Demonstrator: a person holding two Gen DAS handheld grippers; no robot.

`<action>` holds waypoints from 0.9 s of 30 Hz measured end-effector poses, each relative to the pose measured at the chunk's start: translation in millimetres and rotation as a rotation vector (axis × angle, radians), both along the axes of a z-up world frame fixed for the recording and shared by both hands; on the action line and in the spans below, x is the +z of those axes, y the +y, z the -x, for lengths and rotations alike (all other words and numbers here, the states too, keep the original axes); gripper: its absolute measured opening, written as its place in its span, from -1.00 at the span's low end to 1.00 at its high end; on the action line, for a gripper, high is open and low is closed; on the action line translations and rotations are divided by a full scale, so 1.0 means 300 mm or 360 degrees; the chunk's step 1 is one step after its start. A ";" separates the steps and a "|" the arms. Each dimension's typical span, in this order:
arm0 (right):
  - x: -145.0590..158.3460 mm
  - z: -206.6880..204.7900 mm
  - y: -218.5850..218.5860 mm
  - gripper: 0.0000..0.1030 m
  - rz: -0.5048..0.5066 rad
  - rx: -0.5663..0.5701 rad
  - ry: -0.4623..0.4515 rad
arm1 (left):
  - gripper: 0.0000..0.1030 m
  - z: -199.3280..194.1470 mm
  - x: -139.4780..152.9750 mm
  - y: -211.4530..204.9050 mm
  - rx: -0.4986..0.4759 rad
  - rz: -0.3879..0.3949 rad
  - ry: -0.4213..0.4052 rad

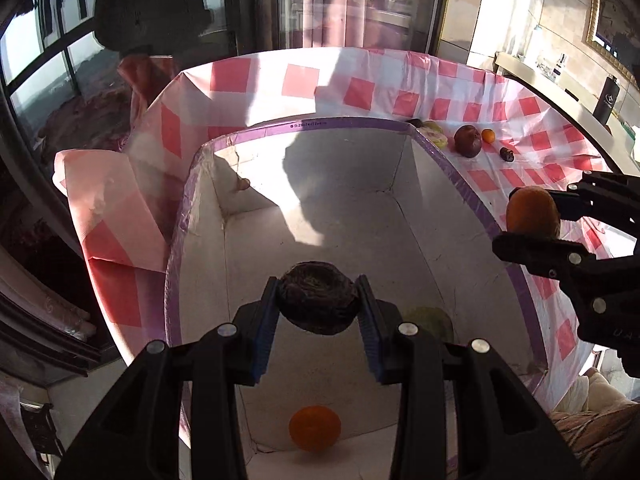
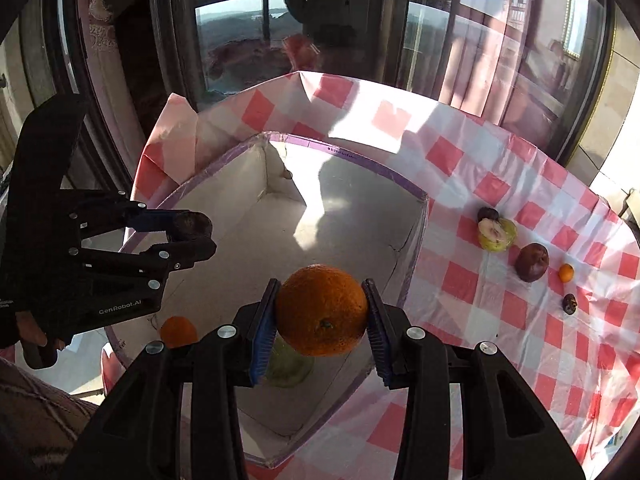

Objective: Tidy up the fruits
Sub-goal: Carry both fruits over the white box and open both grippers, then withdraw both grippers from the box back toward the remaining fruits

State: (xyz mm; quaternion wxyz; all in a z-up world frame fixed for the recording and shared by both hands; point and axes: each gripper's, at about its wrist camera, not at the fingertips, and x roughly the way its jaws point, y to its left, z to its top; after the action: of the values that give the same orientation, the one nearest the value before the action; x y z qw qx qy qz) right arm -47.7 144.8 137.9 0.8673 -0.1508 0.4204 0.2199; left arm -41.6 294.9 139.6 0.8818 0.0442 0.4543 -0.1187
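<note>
- Lower centre of the right wrist view: the right gripper [image 2: 322, 312] pinches a large orange [image 2: 322, 310] across its widest part, blue pads [image 2: 264, 328] on both flanks, above the white box [image 2: 416, 240].
- The orange looks firm, fairly heavy and round with pebbled skin; a grip at the equator should hold, while one off-centre would likely let it roll out.
- Lower centre of the left wrist view: the left gripper [image 1: 318, 306] clamps a dark wrinkled fruit [image 1: 318, 302] over the box interior; it looks light and soft, so gentle pressure seems wise.
- On the box floor lie a small orange [image 1: 315, 428] and a pale green fruit [image 1: 430, 320].
- At right, on the pink-checked tablecloth [image 2: 460, 280]: a halved green fruit [image 2: 496, 234], a dark red fruit [image 2: 531, 262], a tiny orange fruit [image 2: 566, 273] and a small dark fruit [image 2: 569, 304].
- "GenRobot.AI" is printed on the left gripper's body; small print on the box's purple rim tape is unreadable.
</note>
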 end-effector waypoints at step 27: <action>-0.249 -0.147 0.108 0.27 0.0217 -0.0016 0.0328 | 0.43 -0.082 -0.146 0.054 0.0179 -0.0110 0.0182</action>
State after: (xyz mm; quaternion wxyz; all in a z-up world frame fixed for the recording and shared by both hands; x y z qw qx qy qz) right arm -3.7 177.3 63.2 0.8083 -0.1839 0.5220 0.2009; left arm -17.1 310.9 95.7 0.8576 0.0420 0.5096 -0.0556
